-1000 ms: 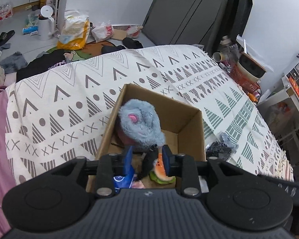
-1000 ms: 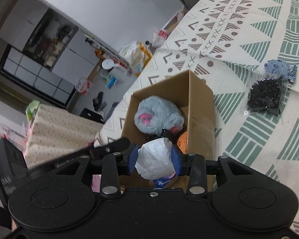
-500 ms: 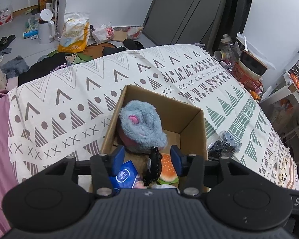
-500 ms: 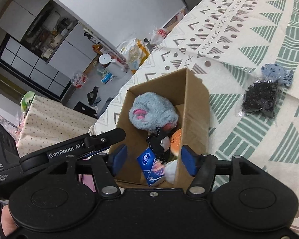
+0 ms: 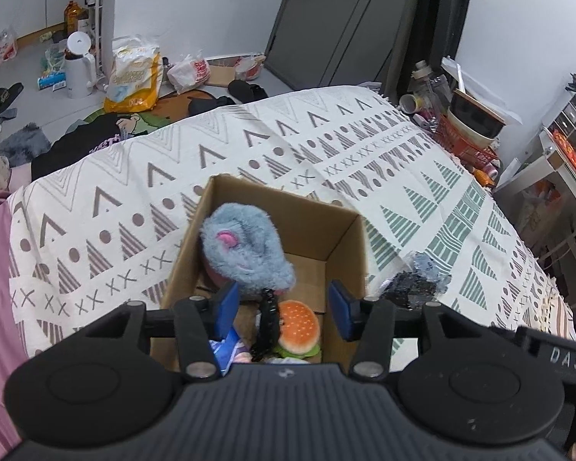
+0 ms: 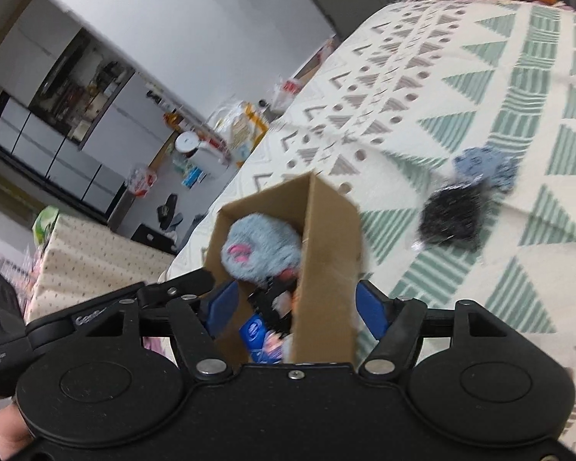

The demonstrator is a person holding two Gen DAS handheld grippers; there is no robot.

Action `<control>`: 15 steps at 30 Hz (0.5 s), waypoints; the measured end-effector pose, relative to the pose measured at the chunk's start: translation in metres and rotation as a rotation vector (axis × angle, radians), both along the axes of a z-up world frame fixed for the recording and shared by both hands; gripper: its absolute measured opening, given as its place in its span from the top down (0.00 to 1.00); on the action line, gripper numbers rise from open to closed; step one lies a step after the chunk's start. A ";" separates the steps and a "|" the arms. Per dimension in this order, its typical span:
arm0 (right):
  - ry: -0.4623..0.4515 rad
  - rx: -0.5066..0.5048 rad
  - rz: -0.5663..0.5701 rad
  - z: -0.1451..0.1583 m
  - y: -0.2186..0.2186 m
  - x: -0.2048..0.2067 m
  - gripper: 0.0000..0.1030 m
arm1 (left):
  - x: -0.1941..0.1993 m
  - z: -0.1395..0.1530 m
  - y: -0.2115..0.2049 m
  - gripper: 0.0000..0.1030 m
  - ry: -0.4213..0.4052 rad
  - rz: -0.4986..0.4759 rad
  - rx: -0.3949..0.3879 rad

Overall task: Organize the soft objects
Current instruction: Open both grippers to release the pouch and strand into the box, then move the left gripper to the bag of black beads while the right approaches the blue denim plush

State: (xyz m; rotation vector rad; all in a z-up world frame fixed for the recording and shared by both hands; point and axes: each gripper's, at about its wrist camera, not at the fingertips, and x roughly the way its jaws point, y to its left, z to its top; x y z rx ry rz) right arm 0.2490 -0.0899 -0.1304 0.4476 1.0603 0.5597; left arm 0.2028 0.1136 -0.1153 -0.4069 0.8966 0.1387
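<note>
The cardboard box [image 5: 341, 238] on the bed [image 5: 134, 192] holds a grey plush toy [image 5: 245, 253], a burger toy [image 5: 297, 326] and a blue packet [image 6: 255, 330]. Both the left gripper [image 5: 282, 307] and right gripper [image 6: 293, 305] hover above it, jaws spread and empty. A black bag [image 6: 453, 215] and a blue toy [image 6: 484, 163] lie on the bed beside the box; the next move is probably reaching for one.

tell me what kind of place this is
Most likely a lived-in home, perhaps a studio flat. A bed or sofa under a patterned cover holds the cardboard box of soft toys, slippers and grocery bags lie on the floor, and white cabinets stand behind.
</note>
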 end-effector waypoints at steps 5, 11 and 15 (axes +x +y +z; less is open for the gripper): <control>-0.001 0.005 -0.072 0.002 -0.026 0.009 0.35 | 0.008 0.008 -0.019 0.52 -0.011 -0.032 0.007; 0.009 0.026 -0.146 0.002 -0.055 0.018 0.35 | 0.021 0.013 -0.044 0.52 -0.014 -0.073 0.013; 0.015 0.042 -0.178 0.000 -0.072 0.024 0.35 | 0.031 0.016 -0.062 0.52 -0.014 -0.107 0.023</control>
